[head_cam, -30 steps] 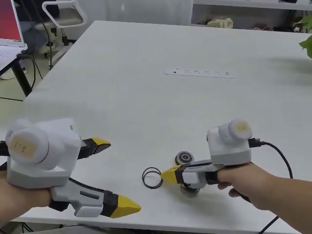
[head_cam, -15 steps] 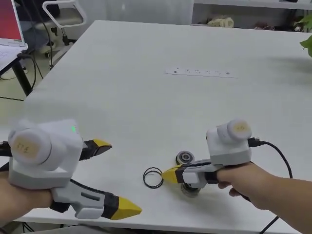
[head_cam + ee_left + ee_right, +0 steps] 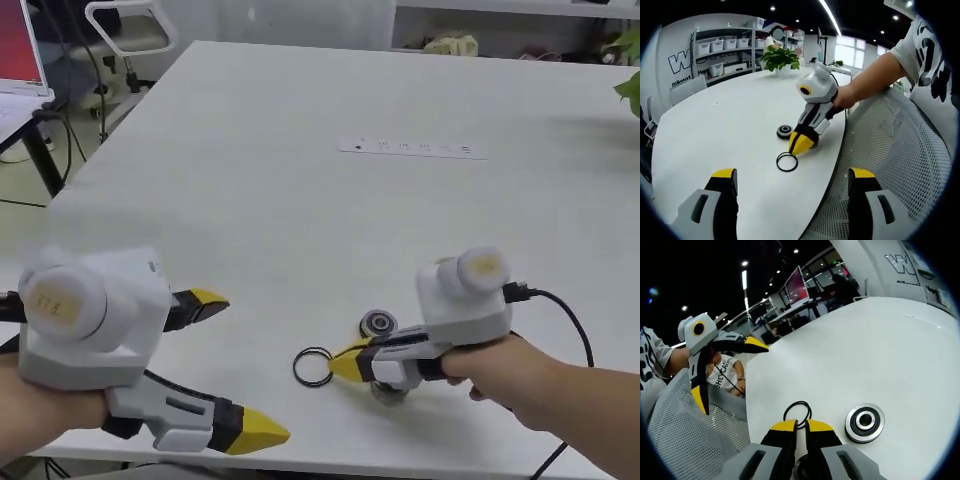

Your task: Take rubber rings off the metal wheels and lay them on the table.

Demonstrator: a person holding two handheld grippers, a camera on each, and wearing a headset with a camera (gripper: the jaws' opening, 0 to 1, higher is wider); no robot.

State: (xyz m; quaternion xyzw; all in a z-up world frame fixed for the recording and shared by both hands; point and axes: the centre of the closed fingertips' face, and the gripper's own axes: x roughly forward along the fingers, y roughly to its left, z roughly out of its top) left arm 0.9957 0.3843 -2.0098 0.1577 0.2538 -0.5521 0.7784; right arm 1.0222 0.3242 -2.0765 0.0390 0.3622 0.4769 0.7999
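White counter (image 3: 300,150) in the head view. We've got the left gripper (image 3: 235,365) with jaws wide apart and the right gripper (image 3: 348,362) with jaws together, tips touching the rubber ring (image 3: 296,368), which lies flat near a metal wheel (image 3: 379,323). Left gripper view: the ring lies close to the counter's edge. Right gripper view: the ring is right at our jaw tips, with the wheel beside it.

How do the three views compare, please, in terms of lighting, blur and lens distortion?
Head view: soft, even light and faint shadows; the near left gripper looks slightly soft, while the rubber ring is crisp. Left gripper view: the fisheye bows the table edge, and the ceiling strips glare. Right gripper view: the same bowing, a dark ceiling and a nearly blown-out tabletop, yet the metal wheel is sharp.
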